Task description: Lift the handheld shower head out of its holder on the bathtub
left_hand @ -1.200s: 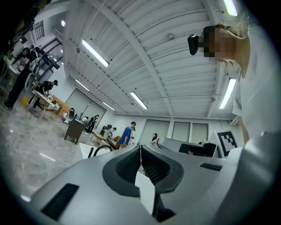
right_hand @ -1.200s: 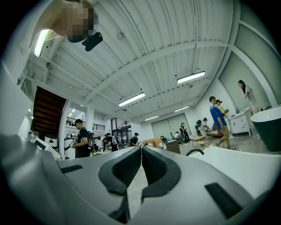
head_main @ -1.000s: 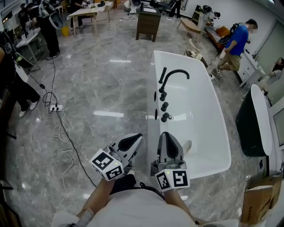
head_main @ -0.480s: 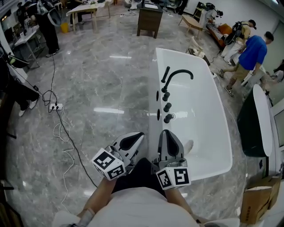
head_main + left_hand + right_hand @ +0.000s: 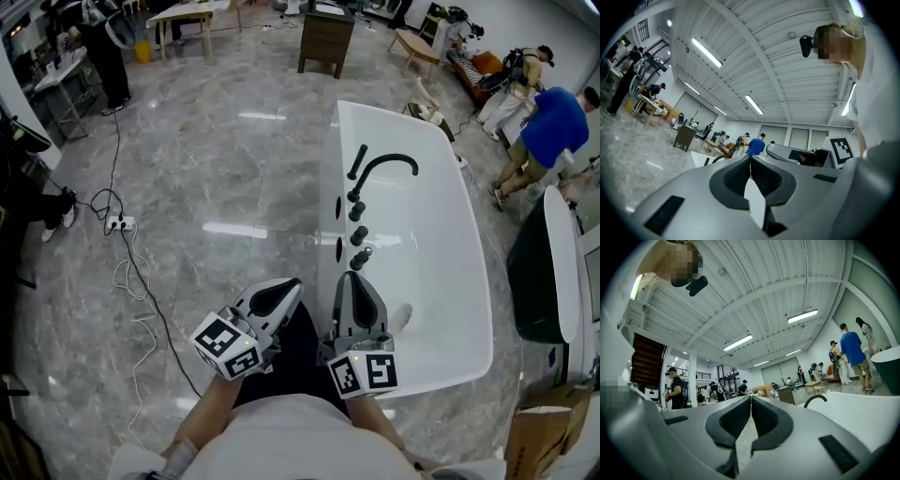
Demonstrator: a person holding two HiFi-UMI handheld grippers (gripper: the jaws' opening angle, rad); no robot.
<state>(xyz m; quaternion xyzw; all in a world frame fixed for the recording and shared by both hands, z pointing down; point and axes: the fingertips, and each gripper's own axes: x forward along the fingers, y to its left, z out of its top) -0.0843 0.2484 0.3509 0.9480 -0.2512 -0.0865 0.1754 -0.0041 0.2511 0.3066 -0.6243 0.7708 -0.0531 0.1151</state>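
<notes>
Grey marble floor [image 5: 216, 187] fills most of the head view, with a white bathtub [image 5: 441, 272] on the right. You hold both tools low and near. The left gripper [image 5: 291, 287] is over the floor just left of the tub. The right gripper [image 5: 352, 279] is beside it, over the tub's near left rim, and both point toward the far end. The handheld shower head [image 5: 357, 161] is a slim black stick standing tilted on the tub's left rim. It sits at the far end of a row of black knobs [image 5: 359, 234], just left of the arched black spout [image 5: 386, 163], and is well apart from both grippers. A white power strip [image 5: 117, 225] with its cable lies on the floor at the left. A dark cabinet [image 5: 325, 37] stands far off, and a person in a blue shirt [image 5: 551, 127] is at the far right. In the left gripper view, your left jaws are pressed together with nothing between them. Past them are the white tub edge, the spout's arc and the person in blue. In the right gripper view, your right jaws are also closed and empty. The tub and spout sit to their right, and people stand far off on both sides.
</notes>
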